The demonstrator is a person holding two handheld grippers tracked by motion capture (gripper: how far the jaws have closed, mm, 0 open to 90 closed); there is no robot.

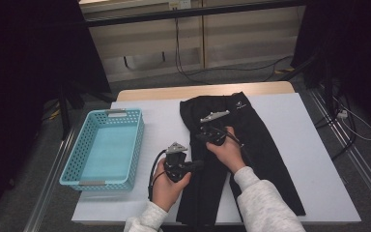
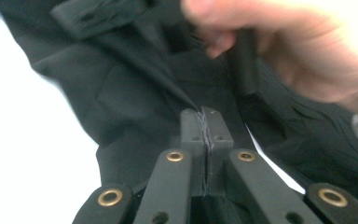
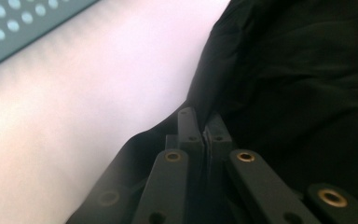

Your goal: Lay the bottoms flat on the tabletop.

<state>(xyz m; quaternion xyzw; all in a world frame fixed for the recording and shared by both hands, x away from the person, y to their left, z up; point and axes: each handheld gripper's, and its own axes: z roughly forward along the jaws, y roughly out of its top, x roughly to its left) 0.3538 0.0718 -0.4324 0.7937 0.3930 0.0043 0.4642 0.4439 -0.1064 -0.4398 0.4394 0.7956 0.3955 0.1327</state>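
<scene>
Both my grippers are clamped on the black cloth trousers [image 1: 241,145], left gripper [image 2: 206,122] nearer me, right gripper [image 3: 204,125] farther up their long left edge.

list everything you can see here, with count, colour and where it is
trousers: one pair, black, spread along the middle of the table
basket: one, light blue, left part of the table, nothing in it
table: one, white top with a wooden far edge
cables: a few, dark, on the floor beyond the table
left gripper: one, black, shut on a fold of the trousers at their left edge
right gripper: one, black, shut on the trousers farther up
hands: two, in pale grey sleeves, near edge
</scene>
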